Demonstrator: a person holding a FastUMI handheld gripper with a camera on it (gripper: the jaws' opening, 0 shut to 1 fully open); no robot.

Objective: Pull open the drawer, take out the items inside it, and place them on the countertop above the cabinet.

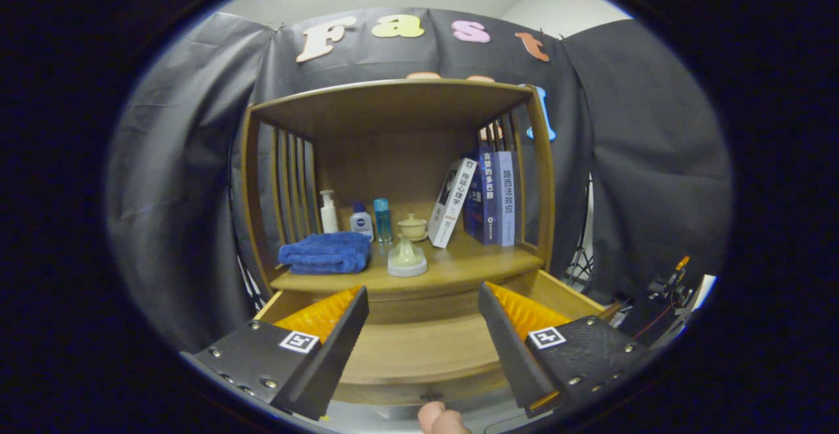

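A wooden cabinet stands ahead with its drawer (419,355) pulled out below my fingers; the drawer's floor between the fingers looks bare. On the countertop (472,267) above the drawer lie a folded blue towel (326,253) and a pale lidded dish (407,258). Behind them stand a white pump bottle (328,212), a small blue-capped bottle (361,220), a clear blue bottle (382,220) and a cream cup (413,227). My gripper (423,303) hangs open above the drawer, holding nothing. A person's fingertip (440,419) is at the drawer's front knob.
Three books (482,199) lean and stand at the right of the countertop. A wooden shelf roof (393,96) and slatted sides enclose the countertop. Cables and equipment (668,290) stand to the right of the cabinet.
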